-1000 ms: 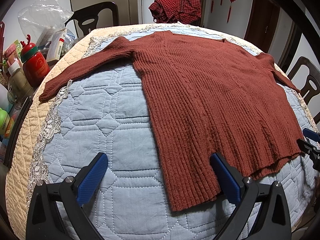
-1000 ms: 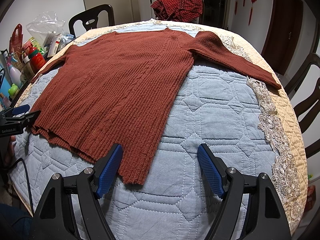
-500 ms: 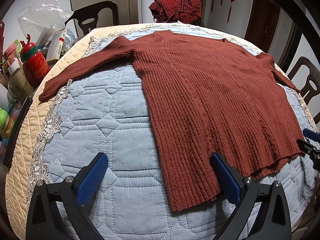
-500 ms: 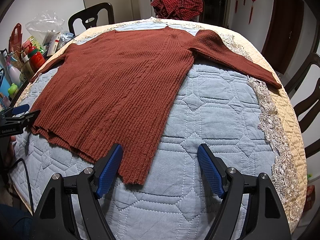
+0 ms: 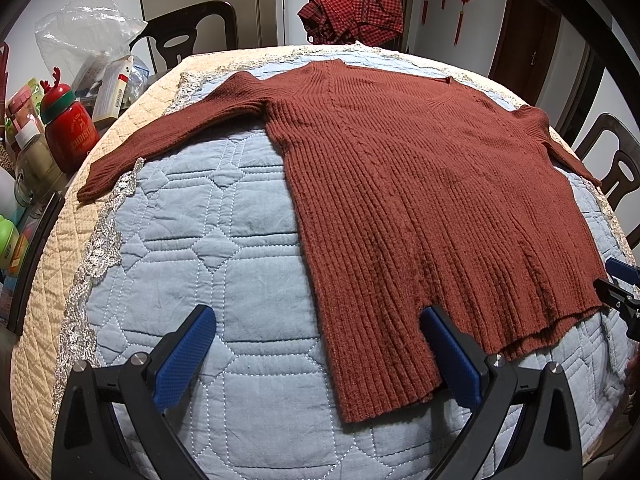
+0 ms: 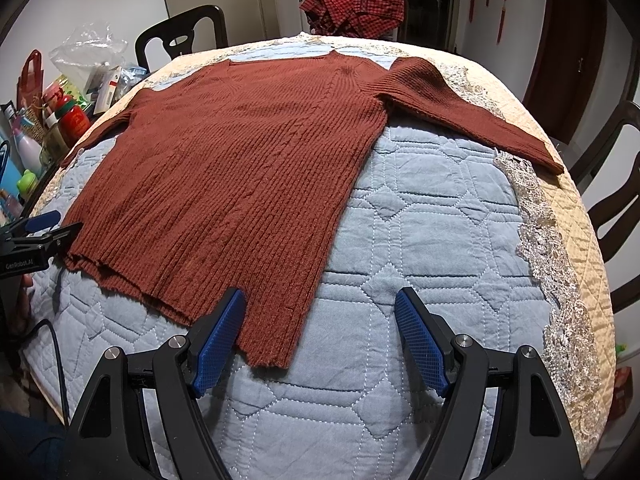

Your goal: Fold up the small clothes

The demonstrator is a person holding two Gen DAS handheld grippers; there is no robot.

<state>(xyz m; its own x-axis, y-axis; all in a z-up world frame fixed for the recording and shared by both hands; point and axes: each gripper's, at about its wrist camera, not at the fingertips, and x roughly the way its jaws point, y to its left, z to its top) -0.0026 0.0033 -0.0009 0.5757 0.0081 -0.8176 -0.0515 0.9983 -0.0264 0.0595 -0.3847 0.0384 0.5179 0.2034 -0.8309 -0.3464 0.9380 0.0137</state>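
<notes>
A rust-red ribbed sweater [image 5: 420, 200] [image 6: 240, 176] lies flat and spread out on a blue quilted table cover [image 5: 208, 248] [image 6: 420, 240], both sleeves stretched sideways. My left gripper [image 5: 320, 354] is open over the hem's left corner, with its right pad above the knit. My right gripper [image 6: 320, 338] is open over the hem's right corner, its left pad [image 6: 218, 344] above the knit. Neither holds anything. In each view the other gripper shows at the far edge beside the hem: the right one [image 5: 618, 292], the left one [image 6: 36, 228].
A red bottle [image 5: 66, 128], a plastic bag [image 5: 84, 36] and several packets crowd the table's left side. Red checked cloth [image 5: 356, 16] sits at the far end. Dark chairs [image 5: 188, 36] [image 6: 616, 184] ring the table. A lace-trimmed beige border [image 6: 560, 240] runs along the edges.
</notes>
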